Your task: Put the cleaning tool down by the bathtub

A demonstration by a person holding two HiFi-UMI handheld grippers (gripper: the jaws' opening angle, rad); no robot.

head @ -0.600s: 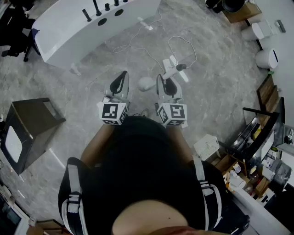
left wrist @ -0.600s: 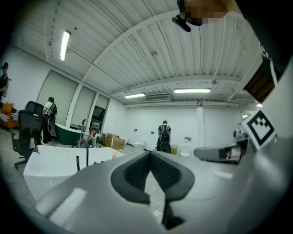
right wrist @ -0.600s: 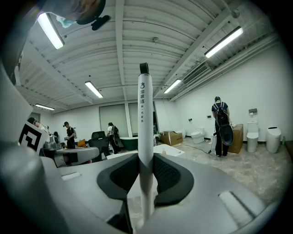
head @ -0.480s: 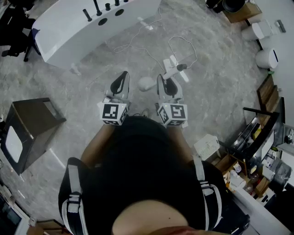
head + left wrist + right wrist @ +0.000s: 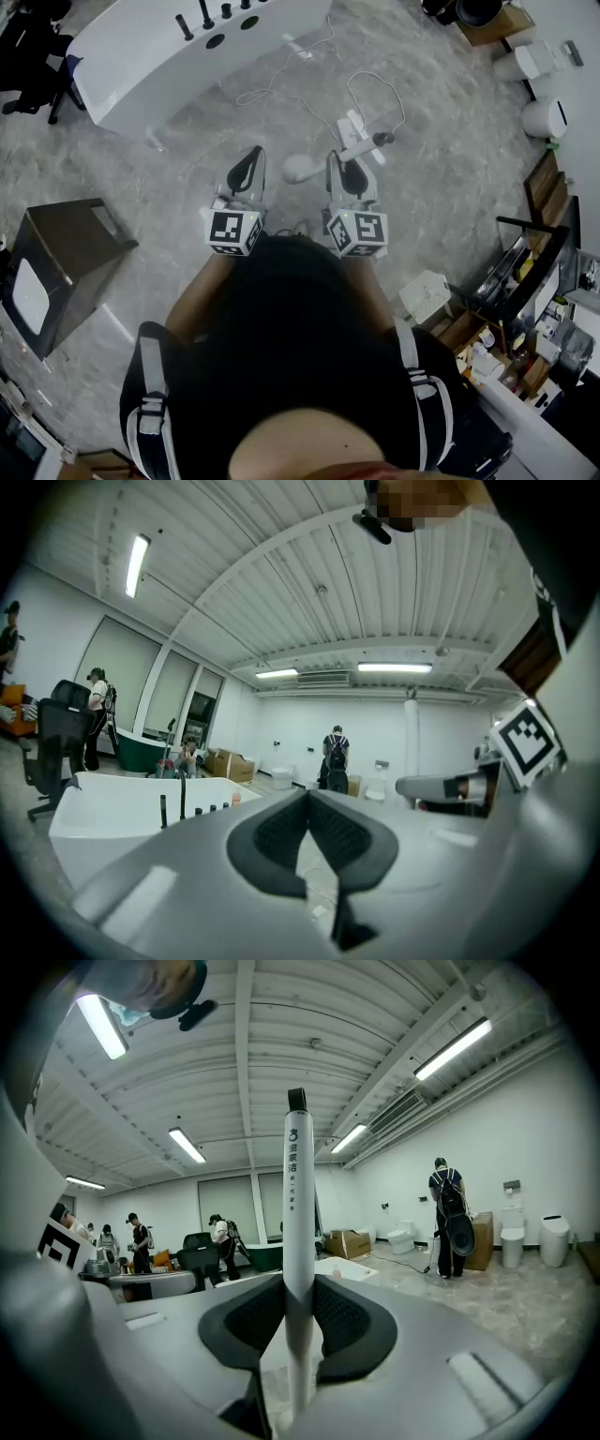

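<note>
The white bathtub (image 5: 155, 70) lay ahead of the left claw (image 5: 250, 159) and off to its left, well apart from it. That claw's jaws met at their tips with nothing between them. Just to its right, the right claw (image 5: 337, 161) was clamped on the slim white handle of the cleaning tool (image 5: 298, 1204), which rose straight out past its jaws to a black tip.

Head camera looks steeply down on the bathtub (image 5: 187, 56). Gripper cameras sit close behind their jaws, facing outward; the left also sees it.
</note>
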